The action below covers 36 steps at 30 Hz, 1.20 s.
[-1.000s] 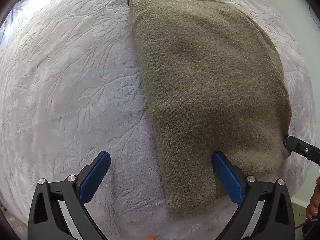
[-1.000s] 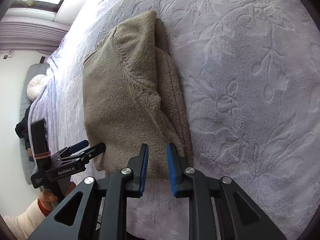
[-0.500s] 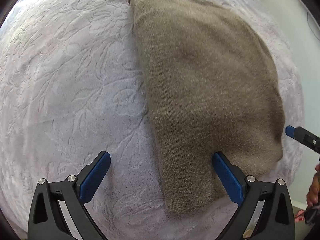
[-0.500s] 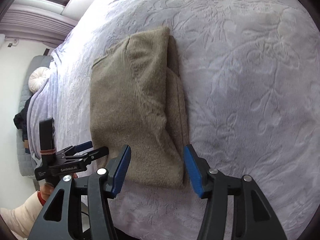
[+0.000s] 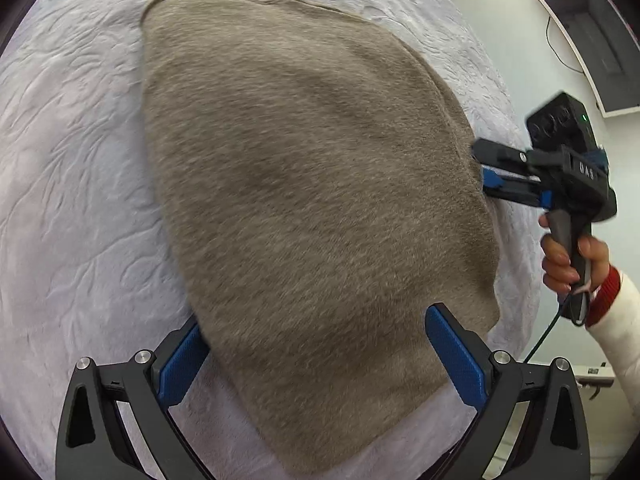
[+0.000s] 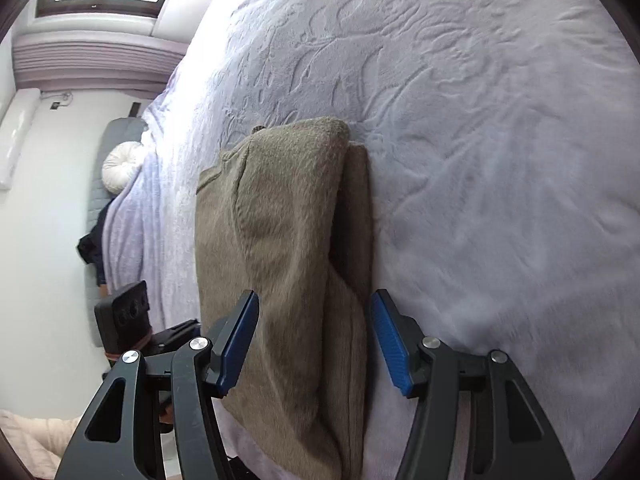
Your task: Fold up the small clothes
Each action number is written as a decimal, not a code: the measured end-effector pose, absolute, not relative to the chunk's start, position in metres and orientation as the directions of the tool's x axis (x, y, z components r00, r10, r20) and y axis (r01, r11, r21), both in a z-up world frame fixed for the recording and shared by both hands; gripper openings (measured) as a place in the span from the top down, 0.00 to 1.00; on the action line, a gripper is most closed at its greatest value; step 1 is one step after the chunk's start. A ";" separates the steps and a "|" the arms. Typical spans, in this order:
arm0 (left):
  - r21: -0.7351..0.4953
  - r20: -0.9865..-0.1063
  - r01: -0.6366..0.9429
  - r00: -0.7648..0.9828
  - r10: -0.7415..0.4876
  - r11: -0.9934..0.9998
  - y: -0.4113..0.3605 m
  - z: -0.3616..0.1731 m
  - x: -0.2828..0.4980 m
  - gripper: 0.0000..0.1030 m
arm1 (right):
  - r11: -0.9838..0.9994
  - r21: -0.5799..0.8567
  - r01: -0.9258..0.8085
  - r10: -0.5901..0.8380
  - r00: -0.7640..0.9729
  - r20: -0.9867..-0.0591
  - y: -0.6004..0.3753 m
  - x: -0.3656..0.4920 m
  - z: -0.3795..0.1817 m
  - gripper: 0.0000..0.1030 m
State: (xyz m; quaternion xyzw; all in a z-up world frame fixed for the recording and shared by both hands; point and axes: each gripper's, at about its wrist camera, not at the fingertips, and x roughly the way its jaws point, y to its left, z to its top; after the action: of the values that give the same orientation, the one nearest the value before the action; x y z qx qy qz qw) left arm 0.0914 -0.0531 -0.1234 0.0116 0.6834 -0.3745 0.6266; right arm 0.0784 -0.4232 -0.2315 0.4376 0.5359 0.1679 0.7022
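A folded olive-brown knitted sweater (image 5: 312,208) lies flat on a pale lilac embossed bedspread (image 5: 80,160). My left gripper (image 5: 316,320) is open just above the sweater's near end, one blue pad at each side of it and neither pressing. In the right wrist view the sweater (image 6: 280,260) shows its stacked folded edges. My right gripper (image 6: 314,295) has its jaws opening, and the thick right part of the sweater lies between them, free of the pads. From the left wrist, the right gripper (image 5: 482,164) points at the sweater's right edge.
A hand (image 5: 568,256) with a red cuff and white sleeve holds the right gripper beyond the bed's edge. A round white cushion (image 6: 120,168) and dark clothes (image 6: 90,248) lie at the far end by a grey headboard. Bedspread (image 6: 480,120) stretches wide to the right.
The right gripper went from nearly shut to open and drew back, then slid along the sweater's edge. The left gripper moved in over the sweater's near end, which now fills its view.
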 end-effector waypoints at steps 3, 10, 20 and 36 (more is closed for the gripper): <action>-0.493 -0.867 0.490 -0.211 -0.450 0.719 -0.058 -0.128 0.092 0.01 | 0.515 0.835 0.193 0.760 0.347 -0.549 -0.419 0.099 -0.244 0.38; -0.480 -0.874 0.460 -0.182 -0.450 0.747 -0.071 -0.131 0.089 0.03 | 0.449 0.875 0.179 0.815 0.319 -0.483 -0.409 0.122 -0.264 0.38; -0.500 -0.853 0.463 -0.121 -0.507 0.732 -0.068 -0.090 0.085 0.49 | 0.351 0.914 0.204 0.812 0.420 -0.405 -0.405 0.094 -0.239 0.69; -0.502 -0.843 0.476 -0.082 -0.532 0.722 0.015 -0.026 0.034 0.49 | 0.254 0.955 0.152 0.867 0.402 -0.295 -0.312 0.051 -0.170 0.70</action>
State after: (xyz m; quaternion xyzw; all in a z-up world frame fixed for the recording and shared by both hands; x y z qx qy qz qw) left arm 0.0343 0.0150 -0.0259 -0.0218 0.6343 -0.3722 0.6772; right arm 0.0513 -0.3124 -0.1702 0.5426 0.4697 0.2803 0.6375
